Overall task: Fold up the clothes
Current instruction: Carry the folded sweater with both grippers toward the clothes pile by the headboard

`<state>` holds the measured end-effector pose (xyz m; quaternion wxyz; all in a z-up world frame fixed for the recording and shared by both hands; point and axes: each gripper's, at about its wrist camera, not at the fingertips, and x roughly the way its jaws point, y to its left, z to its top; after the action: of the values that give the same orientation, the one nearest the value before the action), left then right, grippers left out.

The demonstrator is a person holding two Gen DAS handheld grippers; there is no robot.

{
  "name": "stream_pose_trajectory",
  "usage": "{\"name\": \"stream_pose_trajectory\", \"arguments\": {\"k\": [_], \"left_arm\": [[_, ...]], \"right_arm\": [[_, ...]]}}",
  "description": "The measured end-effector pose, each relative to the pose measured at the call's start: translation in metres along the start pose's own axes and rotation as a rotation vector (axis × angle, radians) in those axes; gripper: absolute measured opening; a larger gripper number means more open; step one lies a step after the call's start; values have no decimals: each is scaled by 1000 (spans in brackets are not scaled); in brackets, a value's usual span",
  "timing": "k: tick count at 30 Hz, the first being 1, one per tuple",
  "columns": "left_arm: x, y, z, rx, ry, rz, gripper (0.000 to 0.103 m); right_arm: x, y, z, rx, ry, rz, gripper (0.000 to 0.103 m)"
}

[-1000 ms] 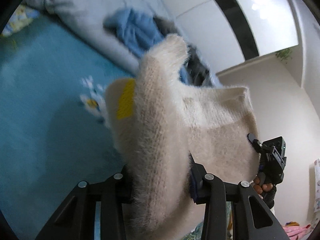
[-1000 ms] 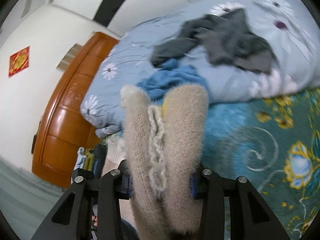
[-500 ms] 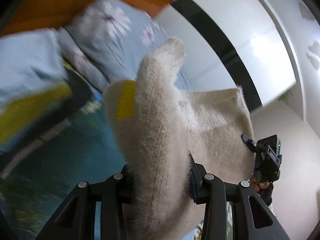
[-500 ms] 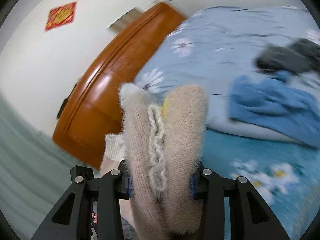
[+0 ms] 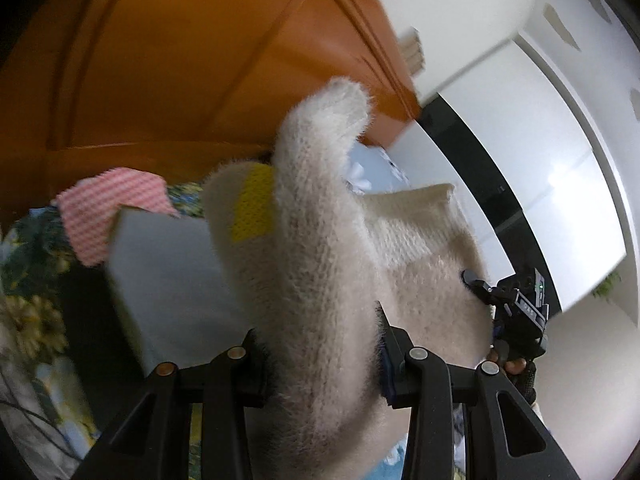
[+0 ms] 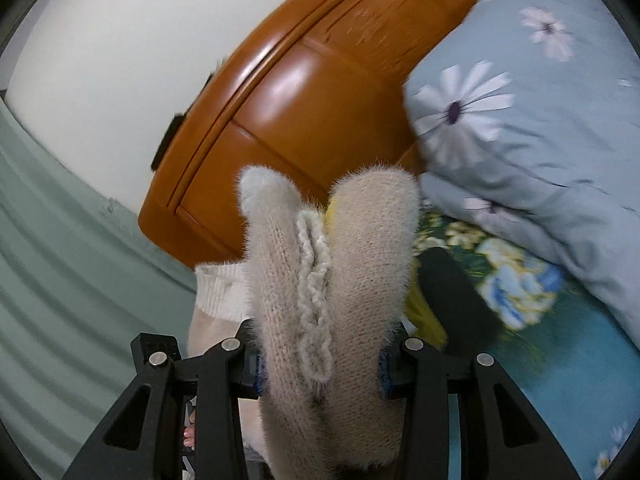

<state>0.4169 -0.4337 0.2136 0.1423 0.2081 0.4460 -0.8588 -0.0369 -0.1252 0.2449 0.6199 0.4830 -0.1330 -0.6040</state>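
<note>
Fuzzy cream knit sweater point(image 5: 320, 264) fills the left wrist view: a thick bunched fold runs up between the fingers of the left gripper point(image 5: 320, 356), jaws clamped on it. A yellow patch point(image 5: 254, 210) shows on the fold. Rest of the garment stretches away to the right, where the other gripper is visible gripping its far edge, so it hangs in the air between the two, not lying on the bed. Behind: orange wooden headboard point(image 5: 180, 60), pink checked cloth point(image 5: 104, 208) draped on a pale grey slab, possibly a pillow, blur makes that unclear.

Right wrist view: right gripper point(image 6: 320, 364) also pinches a doubled-up wad of the same sweater, with a looped yarn trim point(image 6: 314, 292) down the middle and a ribbed hem point(image 6: 220, 292) hanging left. Flowered blue duvet point(image 6: 540, 120) and teal floral bedsheet point(image 6: 560, 360) lie beyond.

Progress, my read: garment held up, mid-handling; no flat, squared fold visible anywhere. Whether the doubling in the jaws is a deliberate fold or just bunching I can't tell.

Hidden: sleeves, neckline, lower body of the sweater, and whatever sits on the bed directly below. A dark blurred object point(image 6: 456, 300) on the sheet is unidentifiable.
</note>
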Motion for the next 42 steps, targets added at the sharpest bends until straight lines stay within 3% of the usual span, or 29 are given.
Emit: {"name": "stream_pose_trajectory", "arguments": {"k": [4, 9, 15, 24, 30, 34, 39, 42], "left_arm": [[-4, 31, 11, -37, -38, 36, 41], [-1, 59, -12, -97, -93, 54, 42], [10, 97, -33, -193, -136, 56, 43], [36, 124, -58, -254, -125, 50, 50], [30, 116, -56, -238, -130, 61, 50], [10, 102, -50, -212, -141, 126, 52], [-21, 82, -41, -110, -196, 308, 55], [-35, 68, -31, -73, -239, 355, 55]], "right_arm": [[54, -2, 15, -25, 66, 18, 42], [118, -30, 29, -22, 158, 32, 42], [165, -70, 28, 52, 187, 56, 42], [190, -125, 11, 180, 243, 15, 50], [185, -120, 9, 159, 227, 16, 52], [176, -98, 17, 68, 210, -13, 53], [168, -86, 20, 1, 236, -73, 53], [165, -84, 21, -15, 243, -124, 55]]}}
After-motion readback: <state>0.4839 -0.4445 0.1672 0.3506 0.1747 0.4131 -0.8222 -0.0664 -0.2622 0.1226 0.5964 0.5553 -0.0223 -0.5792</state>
